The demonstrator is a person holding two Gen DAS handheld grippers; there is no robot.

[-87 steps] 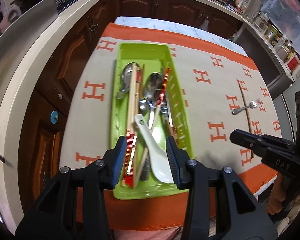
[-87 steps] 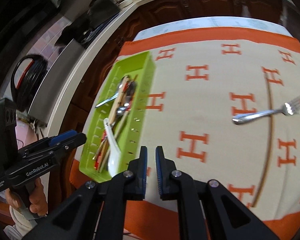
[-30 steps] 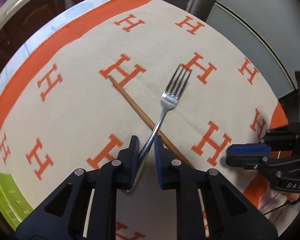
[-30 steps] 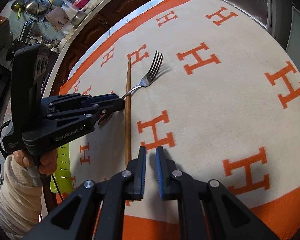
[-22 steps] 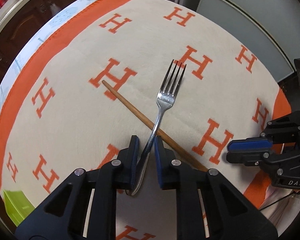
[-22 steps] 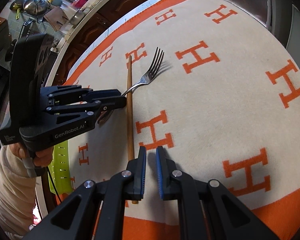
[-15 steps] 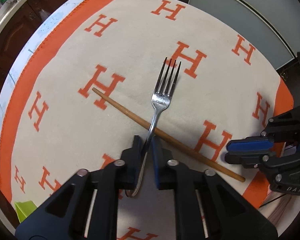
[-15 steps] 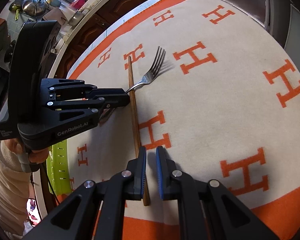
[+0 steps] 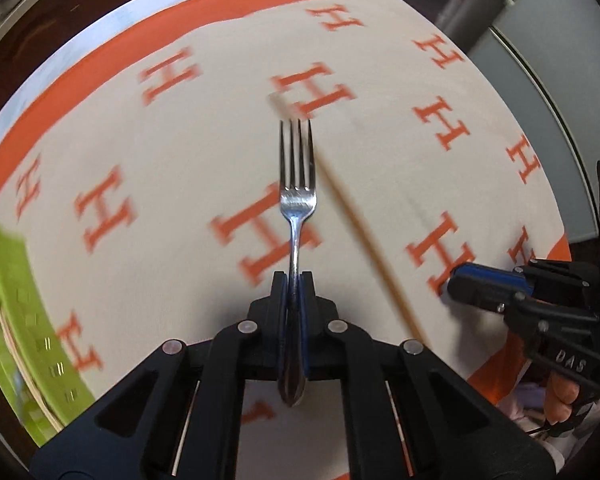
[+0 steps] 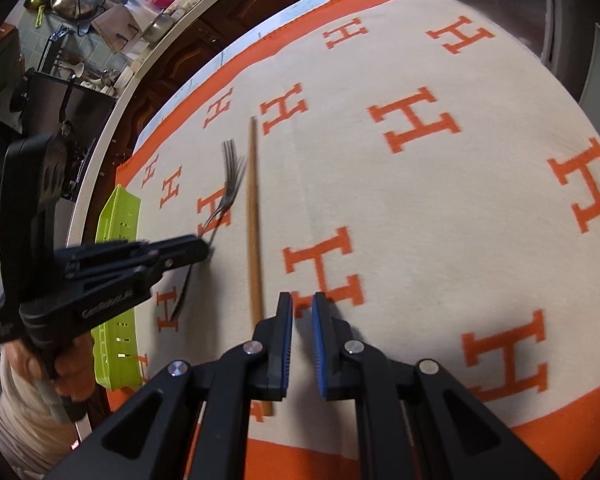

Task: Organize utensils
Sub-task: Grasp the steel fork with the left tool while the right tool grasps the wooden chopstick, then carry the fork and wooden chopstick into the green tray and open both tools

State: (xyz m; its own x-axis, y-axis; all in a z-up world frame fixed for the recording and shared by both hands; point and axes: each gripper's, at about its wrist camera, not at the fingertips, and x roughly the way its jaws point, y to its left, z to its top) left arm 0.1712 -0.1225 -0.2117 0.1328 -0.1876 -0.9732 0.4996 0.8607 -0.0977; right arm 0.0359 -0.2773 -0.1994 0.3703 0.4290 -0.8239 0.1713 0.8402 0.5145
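My left gripper (image 9: 293, 280) is shut on the handle of a steel fork (image 9: 297, 196), held above the cloth with its tines pointing away. From the right wrist view the same left gripper (image 10: 204, 250) carries the fork (image 10: 230, 184), which is blurred. A single wooden chopstick (image 10: 253, 216) lies flat on the cloth just right of the fork, and it shows blurred as the chopstick (image 9: 356, 220) in the left wrist view. My right gripper (image 10: 302, 312) hovers near the chopstick's near end, jaws almost together with nothing between them. The green utensil tray (image 10: 118, 240) sits at the cloth's left edge.
A beige cloth (image 10: 440, 208) with orange H marks and an orange border covers the table. The green tray (image 9: 16, 312) holds several utensils, mostly out of view. Dark wooden cabinets and a counter lie beyond the far edge. A hand (image 10: 66, 372) holds the left gripper's grip.
The left gripper has closed fully on the fork, lifted it off the chopstick and swung left toward the green tray, which has come into its view. The right gripper has barely moved.
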